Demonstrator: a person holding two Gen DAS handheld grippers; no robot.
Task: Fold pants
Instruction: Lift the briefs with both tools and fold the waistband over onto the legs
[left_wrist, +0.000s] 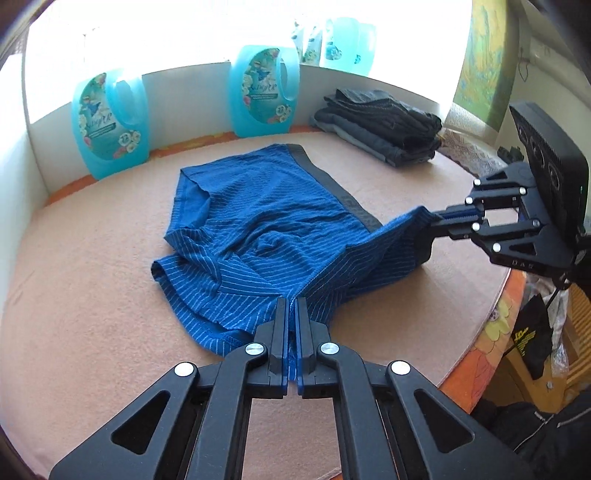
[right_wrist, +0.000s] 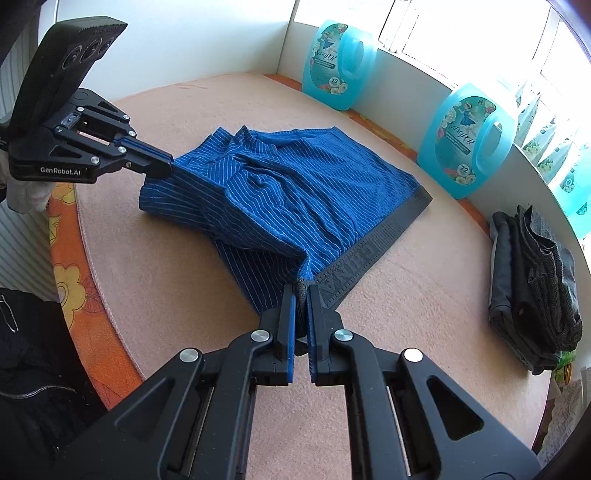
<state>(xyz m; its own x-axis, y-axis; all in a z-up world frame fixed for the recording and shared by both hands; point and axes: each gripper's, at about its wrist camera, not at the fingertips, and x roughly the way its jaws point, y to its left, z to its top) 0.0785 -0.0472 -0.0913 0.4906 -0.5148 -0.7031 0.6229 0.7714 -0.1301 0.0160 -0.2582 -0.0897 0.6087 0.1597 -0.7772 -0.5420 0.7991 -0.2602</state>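
Blue striped shorts with a dark grey waistband lie on the peach cloth-covered table, and they also show in the right wrist view. My left gripper is shut on the near leg hem and appears at the left of the right wrist view. My right gripper is shut on the near waistband corner and appears at the right of the left wrist view. The held near edge is lifted and folded over the rest of the shorts.
Two turquoise detergent jugs stand along the white back wall. A stack of folded dark clothes sits at the table's far corner. The table edge with orange floral cloth is close by.
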